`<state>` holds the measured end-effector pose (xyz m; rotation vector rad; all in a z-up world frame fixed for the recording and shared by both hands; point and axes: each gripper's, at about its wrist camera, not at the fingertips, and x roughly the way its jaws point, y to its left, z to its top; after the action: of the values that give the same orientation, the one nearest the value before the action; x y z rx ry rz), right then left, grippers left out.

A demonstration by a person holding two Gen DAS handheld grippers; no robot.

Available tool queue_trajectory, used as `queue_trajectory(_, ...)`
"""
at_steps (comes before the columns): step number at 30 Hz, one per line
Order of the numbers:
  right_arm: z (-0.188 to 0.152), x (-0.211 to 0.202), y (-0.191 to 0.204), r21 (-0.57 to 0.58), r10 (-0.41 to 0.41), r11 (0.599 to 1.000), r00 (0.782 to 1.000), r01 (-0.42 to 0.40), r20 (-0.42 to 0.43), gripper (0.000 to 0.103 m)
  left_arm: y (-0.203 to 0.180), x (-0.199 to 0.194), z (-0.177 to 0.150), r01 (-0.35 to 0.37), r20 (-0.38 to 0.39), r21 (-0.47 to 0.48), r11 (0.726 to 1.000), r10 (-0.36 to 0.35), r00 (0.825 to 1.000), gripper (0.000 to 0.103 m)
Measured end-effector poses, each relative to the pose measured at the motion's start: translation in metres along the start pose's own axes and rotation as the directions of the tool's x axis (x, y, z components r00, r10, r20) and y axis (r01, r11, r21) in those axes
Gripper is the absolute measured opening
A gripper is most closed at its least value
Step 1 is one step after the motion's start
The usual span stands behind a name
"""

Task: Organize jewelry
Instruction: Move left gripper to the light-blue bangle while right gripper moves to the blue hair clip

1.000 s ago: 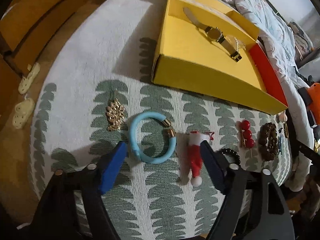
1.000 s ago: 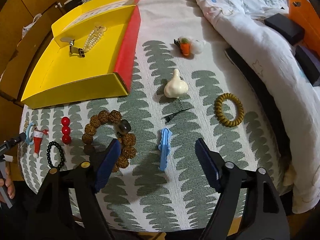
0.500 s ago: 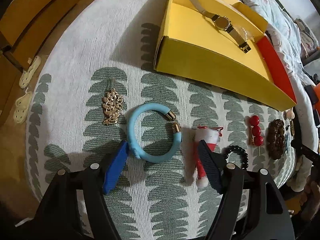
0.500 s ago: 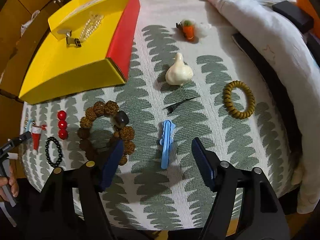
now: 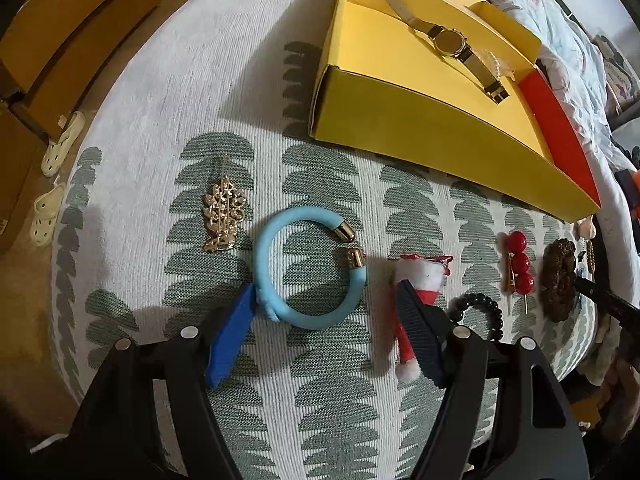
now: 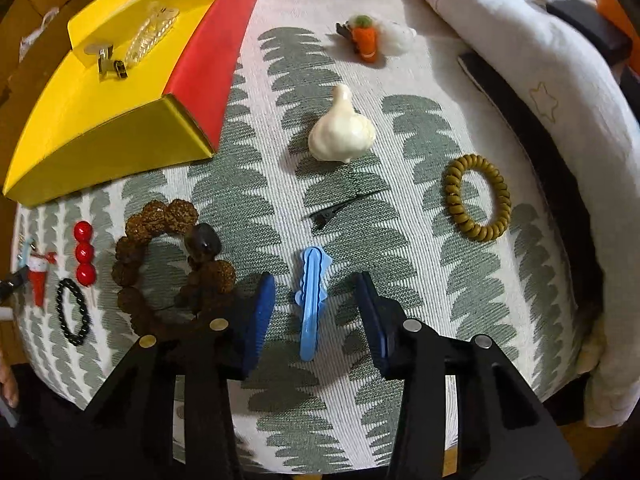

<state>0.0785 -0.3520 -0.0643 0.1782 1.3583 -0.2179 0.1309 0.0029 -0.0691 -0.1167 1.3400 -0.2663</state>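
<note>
My left gripper (image 5: pixel 326 294) is open, its fingers on either side of a light-blue open bangle (image 5: pixel 308 274) with gold end caps, lying on the patterned cloth. My right gripper (image 6: pixel 316 292) is open, its fingers on either side of a blue hair clip (image 6: pixel 312 300). A yellow box (image 5: pixel 424 92) with a red flap holds a gold watch (image 5: pixel 448 42) and a pearl piece; it also shows in the right wrist view (image 6: pixel 100 120).
Left wrist view: a gold brooch (image 5: pixel 222 218), a red Santa-hat clip (image 5: pixel 420 280), a black bead bracelet (image 5: pixel 480 312), a red berry pin (image 5: pixel 518 266). Right wrist view: a brown bead bracelet (image 6: pixel 168 260), a black hairpin (image 6: pixel 340 210), a white gourd (image 6: pixel 342 132), a carrot clip (image 6: pixel 366 44), an olive coil tie (image 6: pixel 478 198). A duvet lies at the right.
Both grippers have moved forward and down. The left fingers now flank the bangle and the right fingers flank the blue clip. The right fingers stand closer together than before.
</note>
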Motion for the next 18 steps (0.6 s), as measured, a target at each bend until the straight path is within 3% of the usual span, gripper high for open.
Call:
queue_trajectory(5, -0.001, 0.004, 0.013, -0.044, -0.065, 0.997, 0.998, 0.065, 0.008, 0.034, -0.002, 0.001, 0.001, -0.012, 0.003, -0.001, 1.000, 0.012, 1.000, 0.066)
queue_trajectory(9, -0.004, 0.003, 0.017, -0.065, -0.094, 0.993, 0.995, 0.095, 0.010, 0.026, -0.003, 0.003, 0.003, -0.025, 0.005, -0.001, 1.000, 0.025, 1.000, 0.053)
queue_trajectory(13, -0.005, 0.003, 0.019, -0.074, -0.112, 0.991, 0.994, 0.113, 0.013, 0.020, 0.000, 0.003, 0.005, -0.028, 0.009, -0.009, 1.000, 0.028, 1.000, 0.047)
queue_trajectory(15, -0.006, 0.002, 0.023, -0.081, -0.122, 0.989, 0.992, 0.123, 0.014, 0.016, 0.000, 0.004, 0.005, -0.038, 0.009, -0.010, 0.999, 0.038, 0.999, 0.032)
queue_trajectory(18, -0.010, 0.004, 0.033, -0.089, -0.132, 0.987, 0.991, 0.133, 0.018, 0.016, 0.003, 0.005, 0.006, -0.046, 0.009, -0.013, 0.999, 0.046, 0.999, 0.022)
